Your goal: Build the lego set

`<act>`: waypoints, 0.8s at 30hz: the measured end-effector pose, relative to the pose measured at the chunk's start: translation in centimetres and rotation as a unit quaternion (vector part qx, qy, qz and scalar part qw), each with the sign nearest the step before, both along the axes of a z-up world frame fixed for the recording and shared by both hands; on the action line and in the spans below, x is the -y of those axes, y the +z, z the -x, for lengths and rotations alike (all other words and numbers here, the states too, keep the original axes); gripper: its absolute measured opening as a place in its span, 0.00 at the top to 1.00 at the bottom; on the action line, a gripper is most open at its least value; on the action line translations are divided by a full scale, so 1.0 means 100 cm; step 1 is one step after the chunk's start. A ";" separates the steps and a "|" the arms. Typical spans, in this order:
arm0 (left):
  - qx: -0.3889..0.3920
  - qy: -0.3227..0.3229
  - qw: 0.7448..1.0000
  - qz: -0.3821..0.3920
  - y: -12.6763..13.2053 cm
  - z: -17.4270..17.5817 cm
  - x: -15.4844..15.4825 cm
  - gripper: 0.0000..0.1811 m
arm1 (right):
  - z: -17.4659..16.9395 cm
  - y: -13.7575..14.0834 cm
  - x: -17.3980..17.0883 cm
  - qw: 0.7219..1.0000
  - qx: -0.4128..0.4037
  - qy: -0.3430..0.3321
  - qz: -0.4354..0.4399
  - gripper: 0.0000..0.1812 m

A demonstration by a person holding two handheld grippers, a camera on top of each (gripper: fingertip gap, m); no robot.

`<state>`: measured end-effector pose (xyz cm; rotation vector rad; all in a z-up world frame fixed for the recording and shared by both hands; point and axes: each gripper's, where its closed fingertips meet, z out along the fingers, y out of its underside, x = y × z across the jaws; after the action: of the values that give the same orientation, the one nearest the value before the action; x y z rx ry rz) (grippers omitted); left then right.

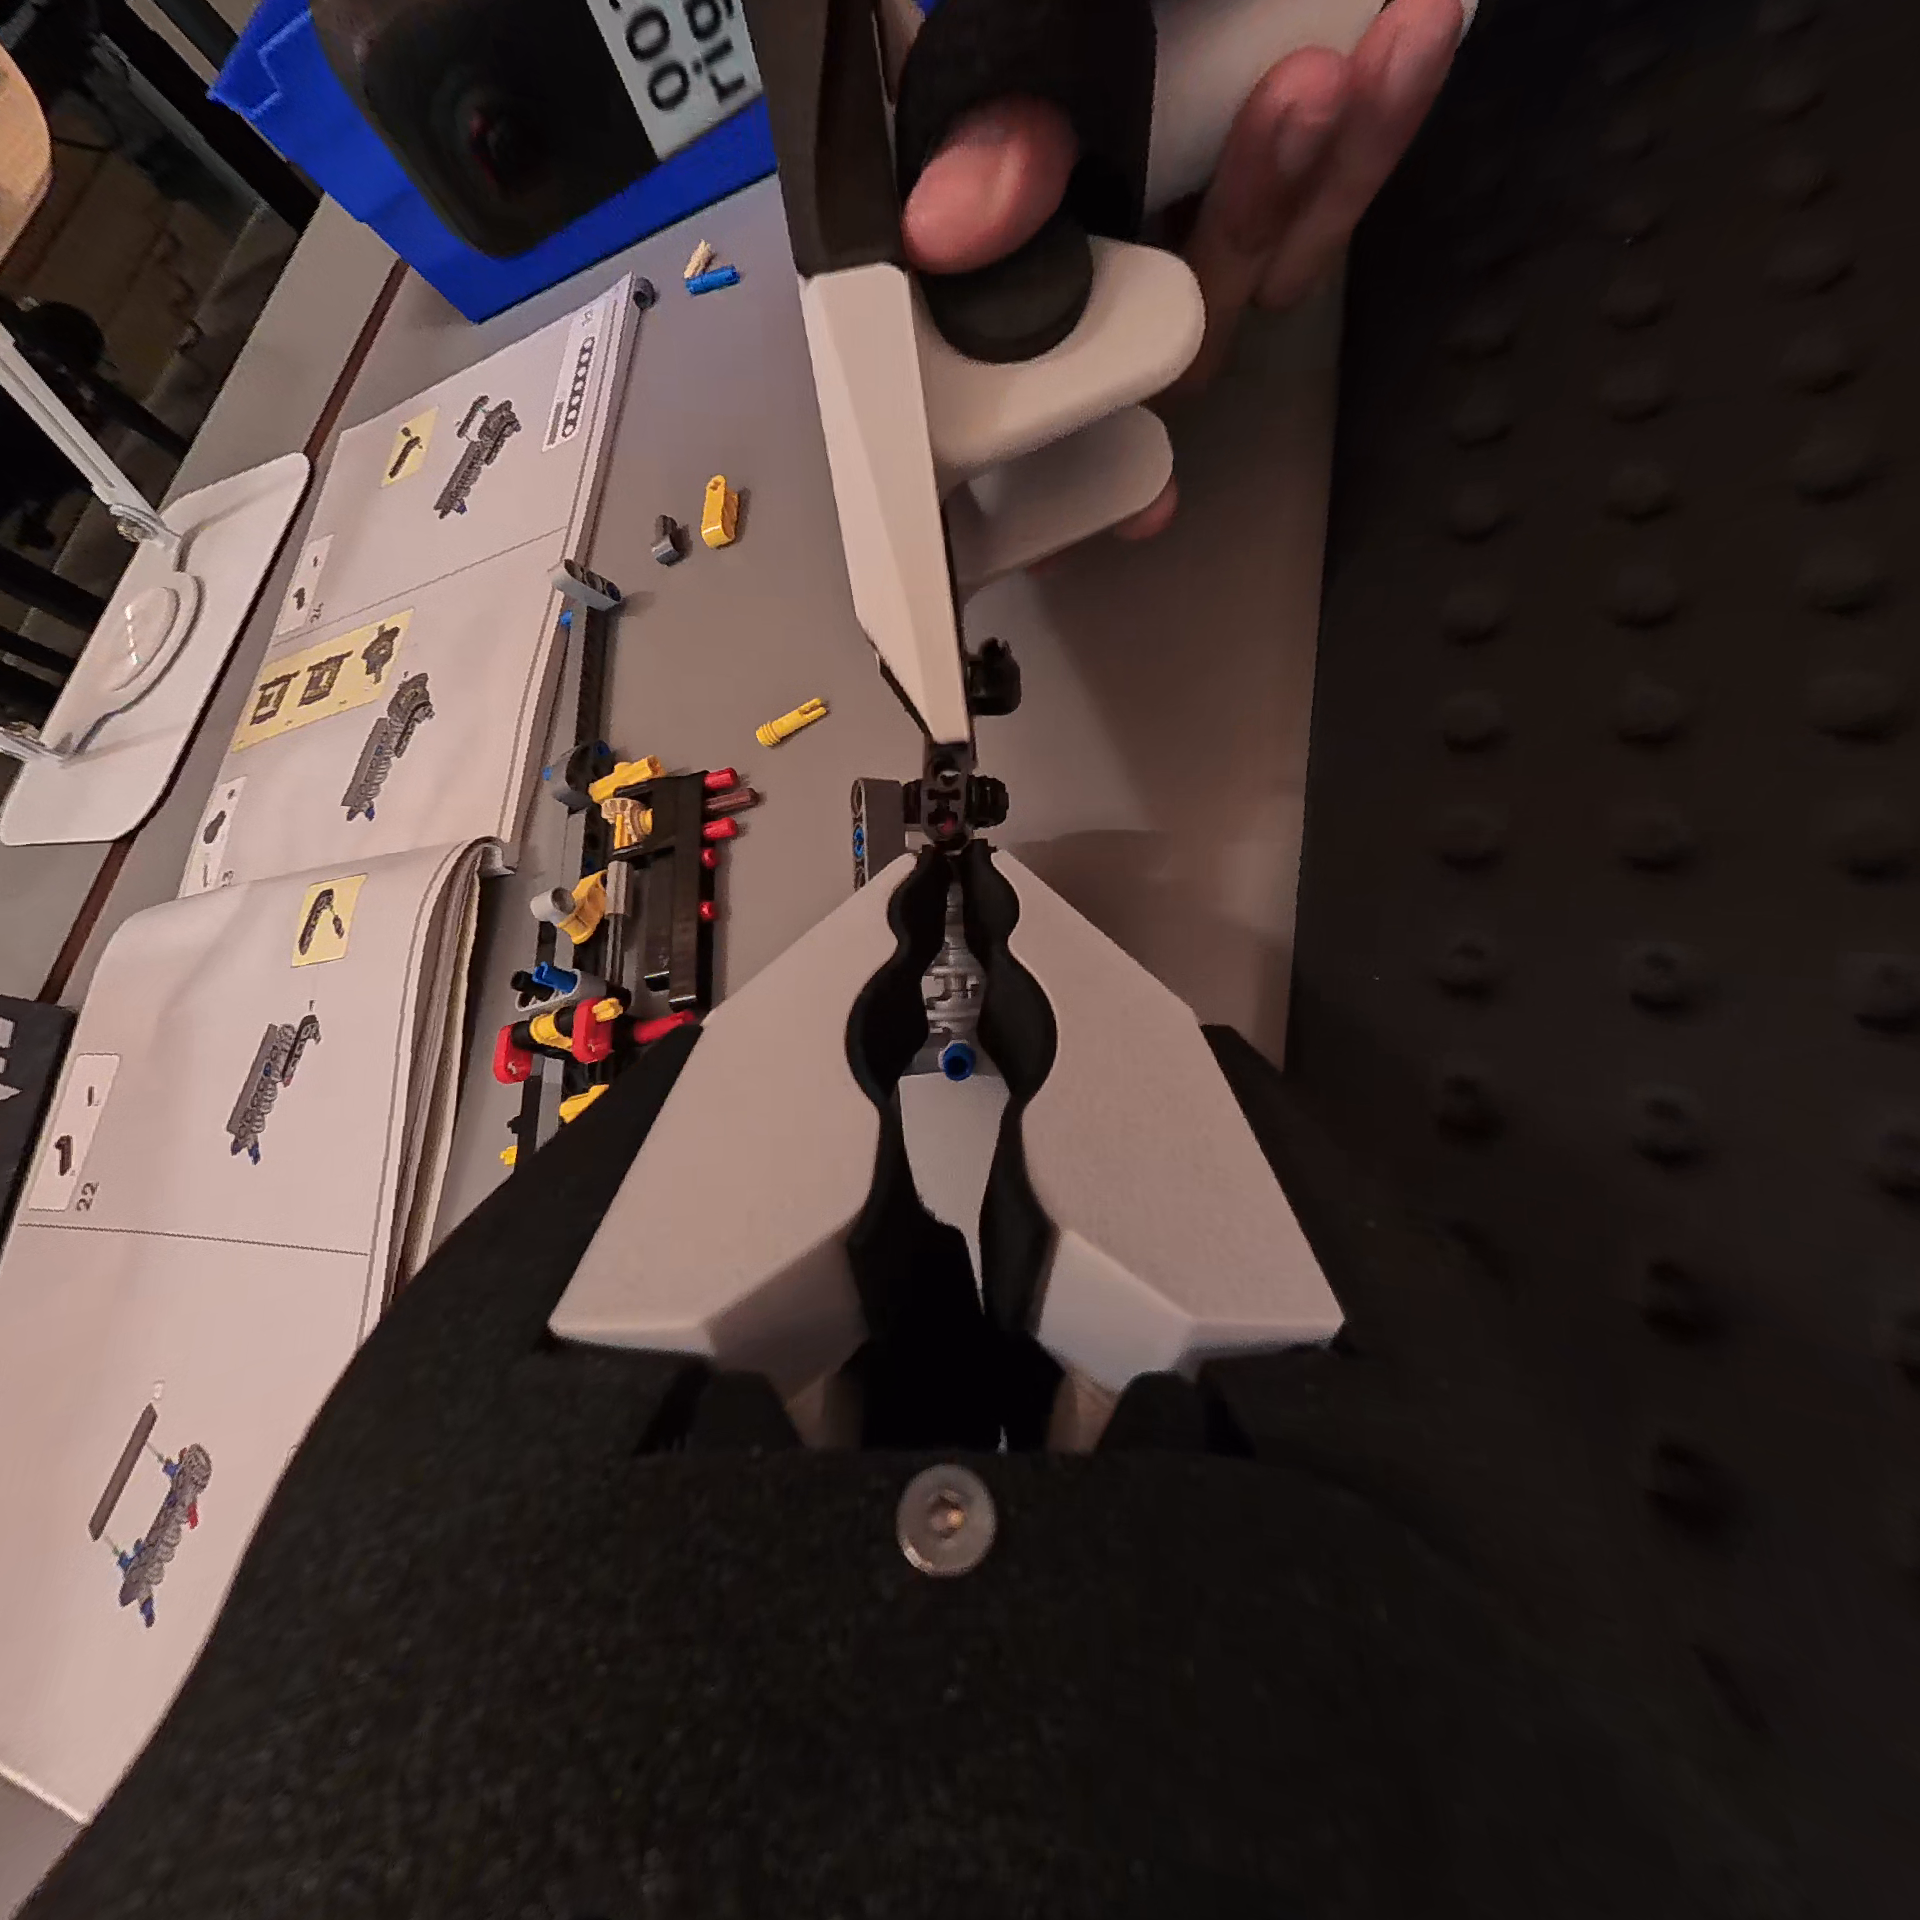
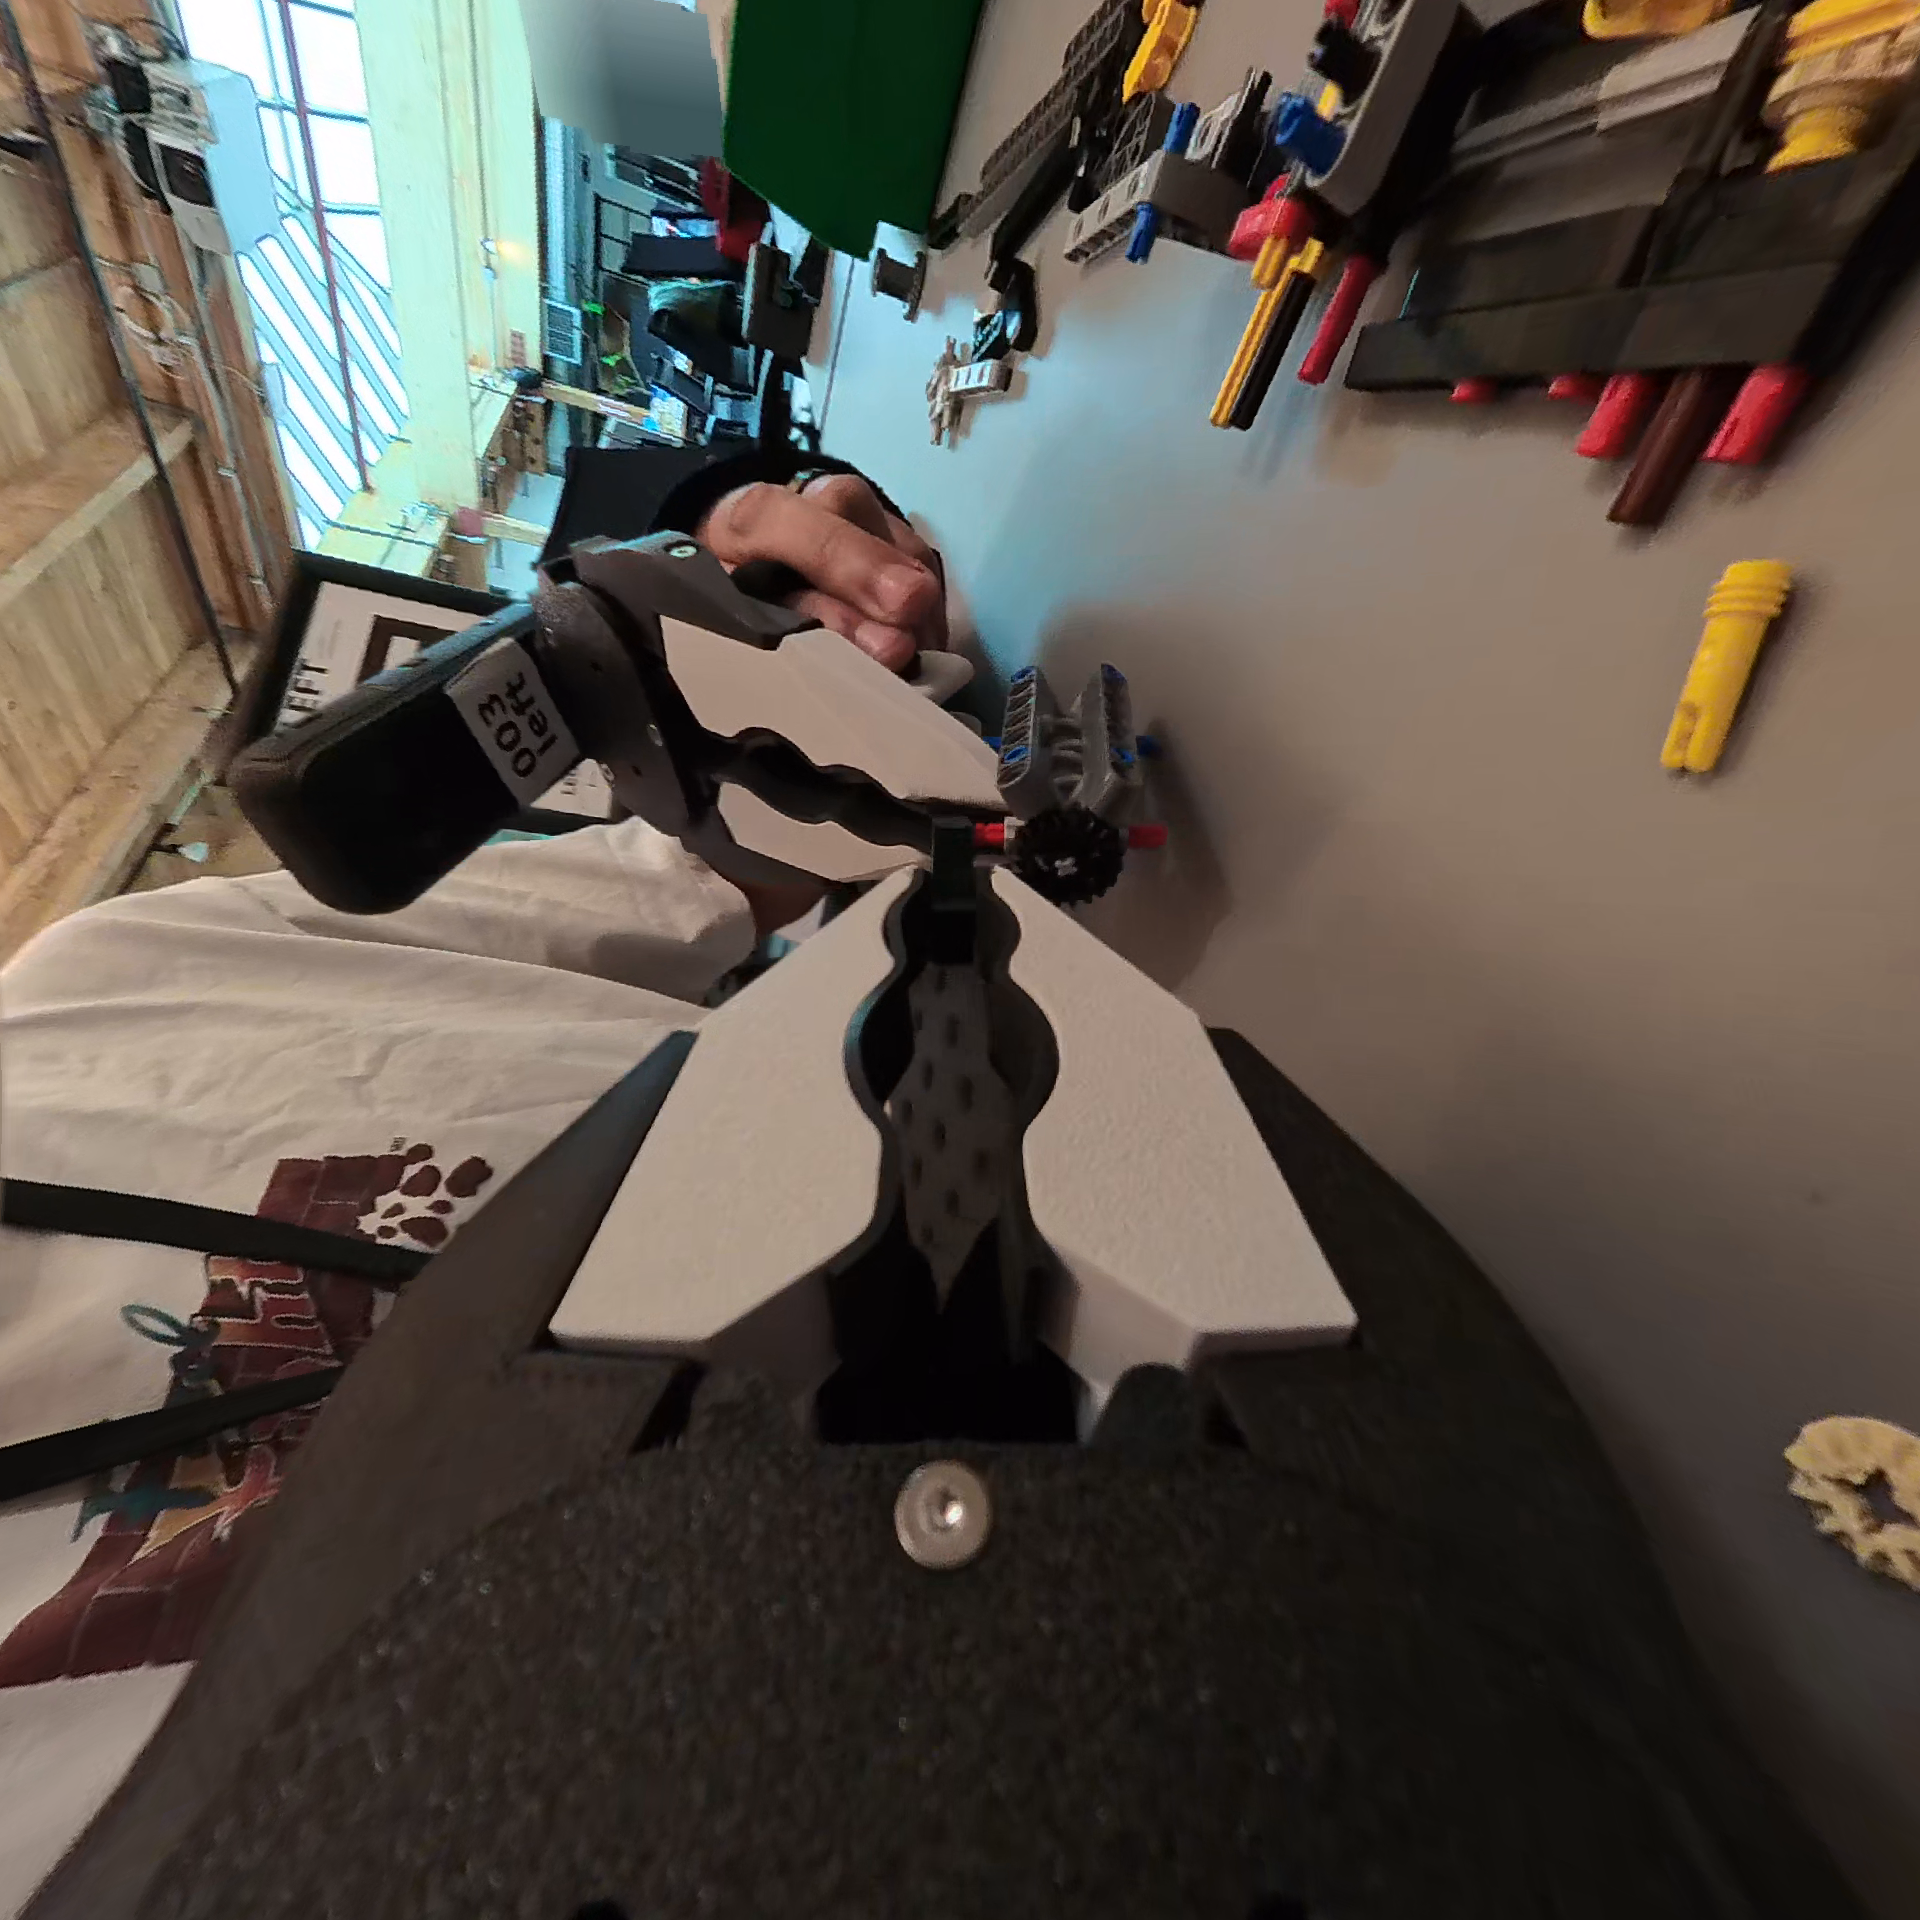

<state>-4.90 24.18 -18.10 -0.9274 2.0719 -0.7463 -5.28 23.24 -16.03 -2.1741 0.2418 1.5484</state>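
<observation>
A small grey lego piece (image 1: 951, 982) with blue pins and a black gear (image 2: 1068, 854) on a red axle is held up in the air, just above the grey bench (image 1: 1122, 748). The left gripper (image 1: 951, 852) has its jaws closed on the grey piece. The right gripper (image 2: 951, 878) has its jaws closed on a little black connector (image 2: 951, 868) at the end of the axle, right where the two grippers meet. I think the step now is pushing this black bit onto the small piece. Next it needs a straight, gentle push while the left one holds steady. Off to the side lie the big black, red and yellow build (image 1: 655, 914), a loose yellow pin (image 2: 1725, 665) and the open instruction book (image 1: 343, 727).
</observation>
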 end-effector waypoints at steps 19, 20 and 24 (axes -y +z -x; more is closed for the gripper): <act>0.063 -0.020 0.997 -0.038 0.023 0.000 0.008 1.00 | -0.004 -0.010 0.007 0.994 0.099 0.045 -0.029 0.96; 0.055 -0.009 0.997 -0.062 0.016 0.001 -0.002 1.00 | -0.016 -0.018 0.006 0.992 0.126 0.022 -0.015 0.96; 0.048 0.016 0.999 0.001 0.022 0.011 -0.009 1.00 | -0.030 -0.011 0.017 0.983 0.174 0.022 -0.044 0.96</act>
<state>-5.96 25.04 -15.95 -0.9056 1.9702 -0.7608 -2.26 21.57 -17.16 -2.3432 0.0123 1.1474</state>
